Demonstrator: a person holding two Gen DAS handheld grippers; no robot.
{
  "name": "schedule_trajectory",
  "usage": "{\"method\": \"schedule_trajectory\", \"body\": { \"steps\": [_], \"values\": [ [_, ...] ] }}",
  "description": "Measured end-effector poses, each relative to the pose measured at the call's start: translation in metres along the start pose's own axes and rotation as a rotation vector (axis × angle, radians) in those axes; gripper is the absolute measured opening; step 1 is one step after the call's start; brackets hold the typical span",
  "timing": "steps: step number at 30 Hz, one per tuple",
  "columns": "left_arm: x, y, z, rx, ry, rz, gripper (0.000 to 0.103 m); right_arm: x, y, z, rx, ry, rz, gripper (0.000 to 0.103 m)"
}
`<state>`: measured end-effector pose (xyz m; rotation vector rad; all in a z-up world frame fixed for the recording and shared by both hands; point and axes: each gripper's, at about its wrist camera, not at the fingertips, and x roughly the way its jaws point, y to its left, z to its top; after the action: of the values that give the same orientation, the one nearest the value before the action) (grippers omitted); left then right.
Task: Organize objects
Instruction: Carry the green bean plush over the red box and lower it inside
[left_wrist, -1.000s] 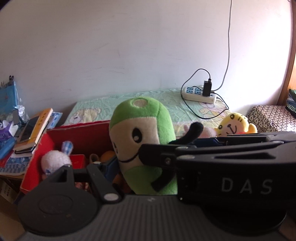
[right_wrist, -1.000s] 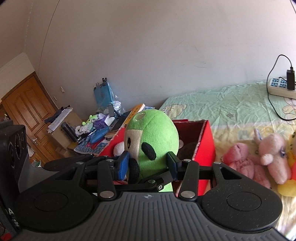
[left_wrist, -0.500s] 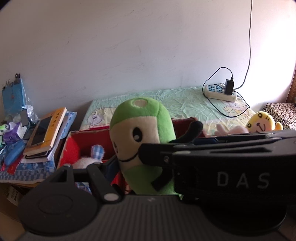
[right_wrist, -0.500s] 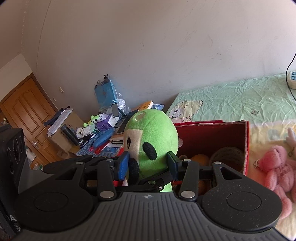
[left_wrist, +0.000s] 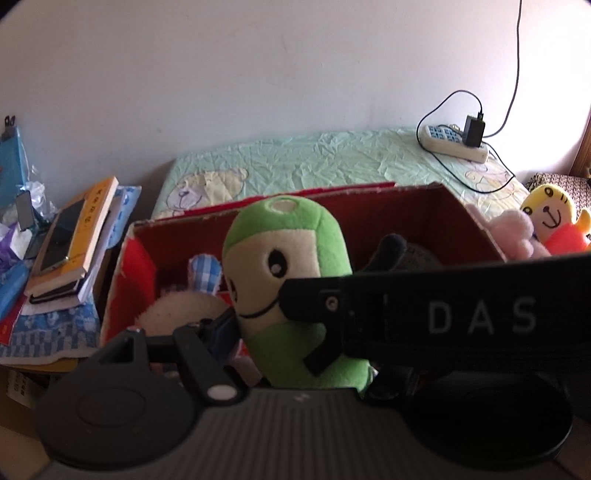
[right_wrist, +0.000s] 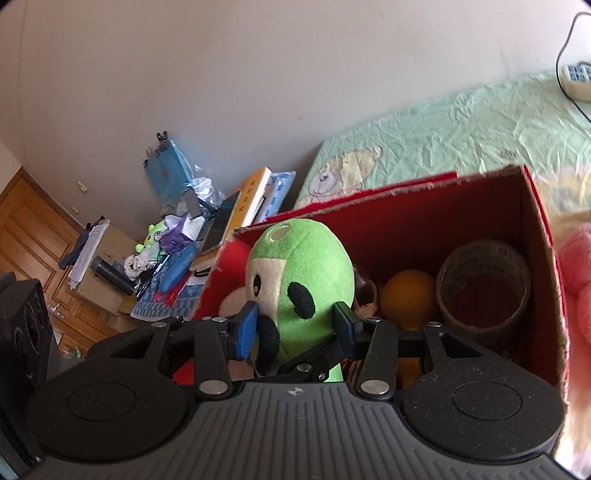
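Bedroom, green-sheeted bed by a white wall | red box open on bed, takes toys | green plush toy upright over box, probably about to go in | right gripper angled down, pads clamped on toy | left gripper angled down, apparently also pinching it, right finger hidden

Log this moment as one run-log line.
phase: carry to box | held: green plush toy, gripped by both grippers | left gripper shut | right gripper shut | target: red cardboard box, toy above it
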<state>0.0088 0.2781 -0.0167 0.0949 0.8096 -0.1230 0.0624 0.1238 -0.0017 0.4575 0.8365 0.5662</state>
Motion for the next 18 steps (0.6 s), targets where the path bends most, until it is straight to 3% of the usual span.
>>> {"method": "schedule_trajectory", "body": {
  "steps": [7,10,18],
  "values": [
    [0.012,0.006,-0.007,0.005,0.023,-0.008,0.069,0.016,-0.006,0.0,0.036,0.04,-0.025,0.048],
    [0.014,0.008,-0.008,0.008,0.021,-0.012,0.073,0.029,-0.008,0.001,0.044,0.081,-0.074,0.048],
    [0.018,0.007,-0.012,0.028,0.033,-0.003,0.075,0.038,-0.013,-0.001,0.064,0.123,-0.039,0.052]
  ]
}}
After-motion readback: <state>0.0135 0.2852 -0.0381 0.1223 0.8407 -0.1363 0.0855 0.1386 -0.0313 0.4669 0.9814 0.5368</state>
